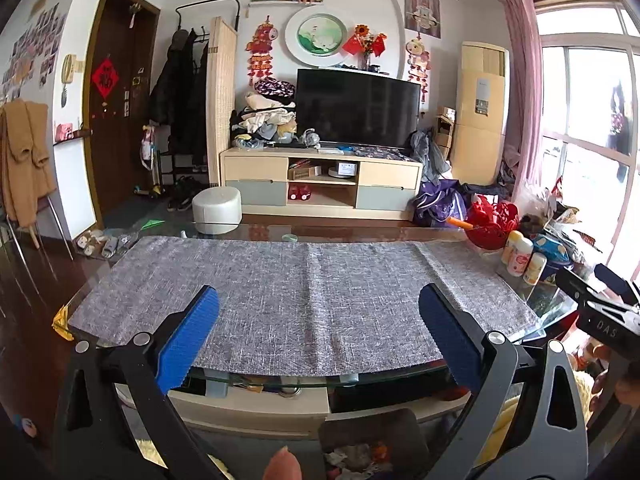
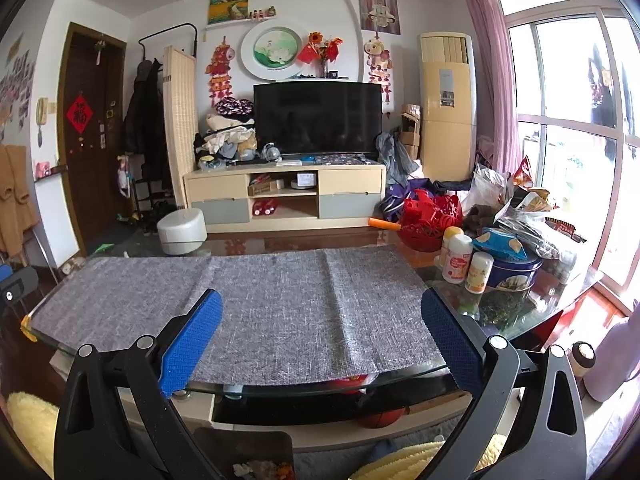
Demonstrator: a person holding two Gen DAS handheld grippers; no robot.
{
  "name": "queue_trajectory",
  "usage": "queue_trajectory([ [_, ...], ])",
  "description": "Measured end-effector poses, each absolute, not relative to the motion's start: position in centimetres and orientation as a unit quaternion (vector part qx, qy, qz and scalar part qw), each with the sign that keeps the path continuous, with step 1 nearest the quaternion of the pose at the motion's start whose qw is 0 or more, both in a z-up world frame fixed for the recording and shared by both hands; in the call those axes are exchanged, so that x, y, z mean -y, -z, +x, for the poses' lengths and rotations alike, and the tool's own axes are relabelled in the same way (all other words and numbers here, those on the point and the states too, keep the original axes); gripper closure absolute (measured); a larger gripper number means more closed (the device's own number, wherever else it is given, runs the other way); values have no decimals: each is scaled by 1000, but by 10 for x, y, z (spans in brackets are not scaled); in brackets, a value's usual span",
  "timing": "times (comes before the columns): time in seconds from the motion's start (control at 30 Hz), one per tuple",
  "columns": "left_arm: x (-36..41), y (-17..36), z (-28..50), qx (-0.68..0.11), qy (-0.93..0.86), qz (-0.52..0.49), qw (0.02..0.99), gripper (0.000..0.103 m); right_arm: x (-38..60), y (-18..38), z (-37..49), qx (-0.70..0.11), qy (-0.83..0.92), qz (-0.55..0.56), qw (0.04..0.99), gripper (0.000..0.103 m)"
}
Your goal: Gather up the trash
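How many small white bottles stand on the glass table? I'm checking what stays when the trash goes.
3, clustered at the table's right end beside the blue tin: a back bottle near the red basket, a large middle bottle, and a small front bottle. Clutter behind may hide more.

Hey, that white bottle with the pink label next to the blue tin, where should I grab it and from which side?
Grip the white bottle around its straight middle, below the cap, pads on its left and right sides. It stands upright at the table's right end, so come in level from the near side with the open right tongs. A smaller bottle stands close on its right and the blue tin behind, so keep the approach narrow.
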State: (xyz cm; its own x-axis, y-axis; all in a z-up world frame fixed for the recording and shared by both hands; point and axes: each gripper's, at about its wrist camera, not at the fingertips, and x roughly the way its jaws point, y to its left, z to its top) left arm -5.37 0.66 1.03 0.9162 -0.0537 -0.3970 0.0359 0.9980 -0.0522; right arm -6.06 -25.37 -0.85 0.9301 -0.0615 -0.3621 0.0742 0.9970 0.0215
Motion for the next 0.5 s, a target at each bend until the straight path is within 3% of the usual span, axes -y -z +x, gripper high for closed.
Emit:
queue_trajectory([
  [0.5, 3, -11, -54, -199, 39, -28, 979, 8, 254, 11, -59, -189, 34, 19, 981, 3],
])
